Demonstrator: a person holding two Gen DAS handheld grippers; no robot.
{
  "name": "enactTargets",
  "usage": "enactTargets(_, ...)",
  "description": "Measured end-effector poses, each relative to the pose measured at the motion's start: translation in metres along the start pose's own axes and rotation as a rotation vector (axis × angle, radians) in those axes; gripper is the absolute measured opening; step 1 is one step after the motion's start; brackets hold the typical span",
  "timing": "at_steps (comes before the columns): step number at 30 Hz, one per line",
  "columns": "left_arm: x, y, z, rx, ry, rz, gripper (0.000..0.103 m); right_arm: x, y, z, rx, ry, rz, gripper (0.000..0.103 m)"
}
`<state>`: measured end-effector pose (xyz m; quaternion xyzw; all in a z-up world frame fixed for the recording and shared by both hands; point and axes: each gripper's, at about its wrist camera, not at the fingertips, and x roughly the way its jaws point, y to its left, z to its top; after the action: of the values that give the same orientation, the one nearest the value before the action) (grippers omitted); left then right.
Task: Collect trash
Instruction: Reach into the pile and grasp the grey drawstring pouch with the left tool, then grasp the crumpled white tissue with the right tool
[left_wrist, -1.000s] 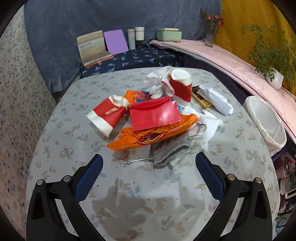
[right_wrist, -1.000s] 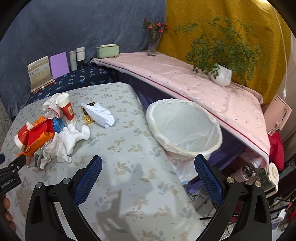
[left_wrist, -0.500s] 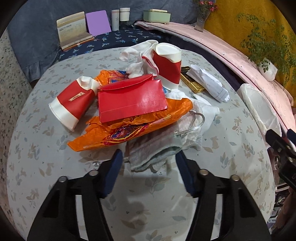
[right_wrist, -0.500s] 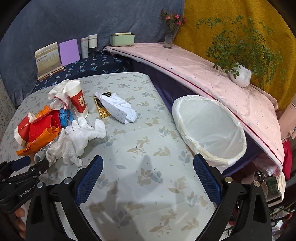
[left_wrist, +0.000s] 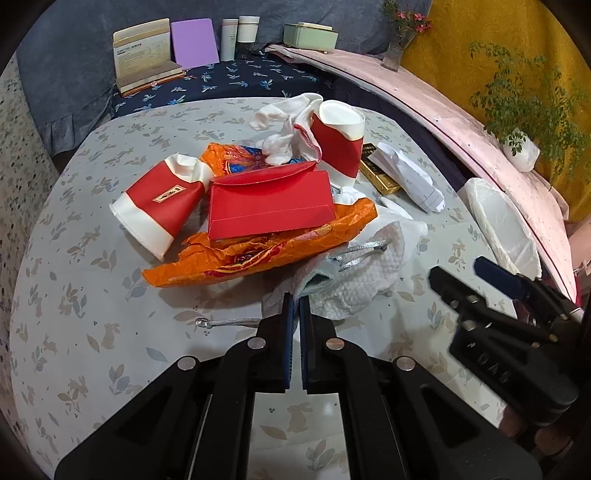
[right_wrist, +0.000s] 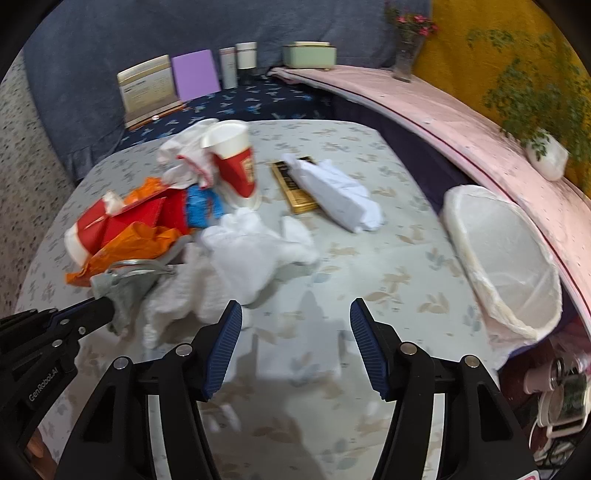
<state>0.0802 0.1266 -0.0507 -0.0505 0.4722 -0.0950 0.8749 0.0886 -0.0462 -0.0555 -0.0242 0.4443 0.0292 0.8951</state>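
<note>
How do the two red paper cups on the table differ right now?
The crushed cup lies on its side at the pile's left; the upright cup stands behind the red envelope. The first is dented, the second keeps its round shape. Both are red and white.

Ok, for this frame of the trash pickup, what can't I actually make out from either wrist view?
- Under the orange wrapper and red envelope: the pile hides it in both views.
- Left tool grip: its closed fingers cover the contact with the grey cloth, so what they pinch is unclear.
- Trash bin bottom: its near rim hides it in both views.
- Gold box lettering: right wrist view, motion blur.
- Right tool: nothing between the fingers.
</note>
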Motion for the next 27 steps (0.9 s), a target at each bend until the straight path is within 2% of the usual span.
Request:
enactTargets(6, 0.002, 0.012, 0.0, -0.027, 0.008, 0.019, 0.003, 0.008, 0.025, 0.004, -0.032, 0.013, 0.075, 0.058)
enactTargets(15, 0.008, 0.02, 0.002, -0.039, 0.013, 0.036, 0.003, 0.028, 0.038, 0.012, -0.005, 0.053, 0.165, 0.058)
enactTargets(16, 0.009, 0.02, 0.002, -0.039, 0.015, 0.036, 0.003, 0.031, 0.04, 0.011, -0.008, 0.061, 0.169, 0.054)
enactTargets(17, 0.01, 0.02, 0.002, -0.038, 0.016, 0.037, 0.003, 0.035, 0.042, 0.011, -0.012, 0.071, 0.174, 0.043)
enactTargets(18, 0.01, 0.02, 0.002, -0.037, 0.018, 0.037, 0.003, 0.039, 0.043, 0.01, -0.014, 0.085, 0.183, 0.037)
enactTargets(19, 0.011, 0.019, 0.002, -0.036, 0.019, 0.036, 0.003, 0.041, 0.043, 0.009, -0.01, 0.094, 0.195, 0.023)
enactTargets(20, 0.011, 0.019, 0.003, -0.036, 0.02, 0.036, 0.003, 0.042, 0.042, 0.008, -0.005, 0.101, 0.205, 0.016)
enactTargets(23, 0.009, 0.016, 0.002, -0.03, 0.017, 0.032, 0.003, 0.035, 0.04, 0.004, 0.002, 0.09, 0.213, 0.011)
enactTargets(27, 0.003, 0.009, 0.002, -0.021, 0.009, 0.018, 0.003, 0.014, 0.028, 0.002, 0.026, 0.05, 0.202, 0.009)
